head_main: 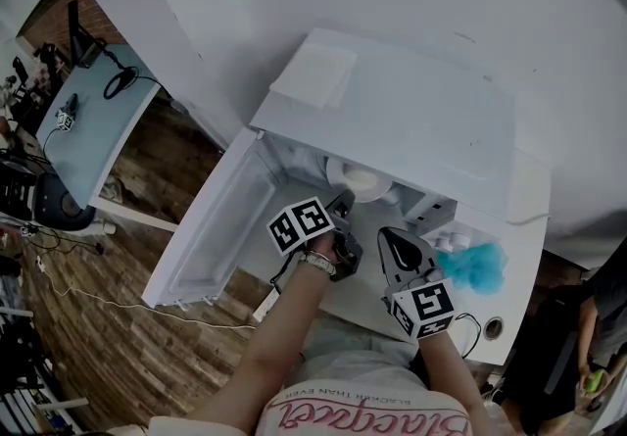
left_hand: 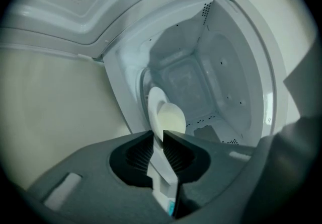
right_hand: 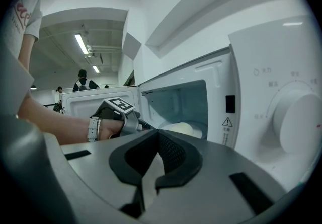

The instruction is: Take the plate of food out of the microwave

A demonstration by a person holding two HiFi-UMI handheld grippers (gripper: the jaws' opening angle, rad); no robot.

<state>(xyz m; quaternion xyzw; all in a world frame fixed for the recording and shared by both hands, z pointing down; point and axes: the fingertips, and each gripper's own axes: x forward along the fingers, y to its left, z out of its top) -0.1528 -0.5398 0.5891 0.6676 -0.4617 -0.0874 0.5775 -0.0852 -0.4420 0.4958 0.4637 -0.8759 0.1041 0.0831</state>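
A white plate [left_hand: 155, 104] with a pale round bun [left_hand: 171, 117] on it sits in the open white microwave [head_main: 421, 121]. In the left gripper view, my left gripper [left_hand: 158, 140] is shut on the plate's near rim, which stands edge-on between the ribbed pads. The head view shows that gripper [head_main: 345, 201] at the oven's mouth, just in front of the plate [head_main: 359, 179]. My right gripper [right_hand: 157, 134] is shut with nothing in it. It hangs outside the oven [head_main: 394, 238], in front of the control panel. The bun [right_hand: 179, 129] also shows in the right gripper view.
The microwave door [head_main: 211, 228] hangs open to the left. A folded white cloth [head_main: 313, 73] lies on top of the oven. A blue fluffy thing [head_main: 472, 267] sits by the dial [right_hand: 302, 122]. A pale blue desk [head_main: 93, 125] stands far left, and a person [head_main: 578, 346] stands at the right.
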